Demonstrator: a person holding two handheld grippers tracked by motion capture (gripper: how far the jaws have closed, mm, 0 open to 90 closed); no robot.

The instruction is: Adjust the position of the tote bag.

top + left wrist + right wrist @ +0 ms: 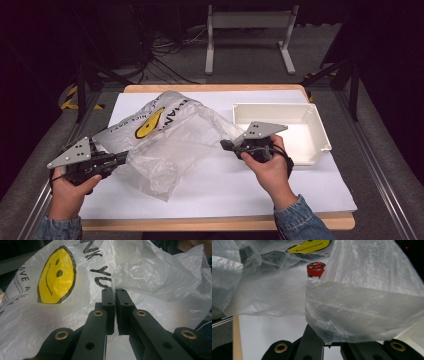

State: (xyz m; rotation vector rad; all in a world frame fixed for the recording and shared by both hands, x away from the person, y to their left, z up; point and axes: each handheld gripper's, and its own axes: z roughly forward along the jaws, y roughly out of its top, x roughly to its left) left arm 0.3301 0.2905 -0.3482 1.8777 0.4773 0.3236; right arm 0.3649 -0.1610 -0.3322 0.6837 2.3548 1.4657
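the thin see-through plastic bag with a yellow smiley face (165,137) hangs stretched over the white table between both grippers. the left gripper (120,158) pinches one edge, the right gripper (227,145) the other (a small red-capped thing (315,267) sits inside). pull gently so it won't rip

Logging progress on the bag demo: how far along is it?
Done: both grippers hold the plastic bag, left gripper and right gripper each pinching film, stretched between them. In hand: a red-capped item shows through the bag. Left: the white bin looks empty; the goal isn't clear.
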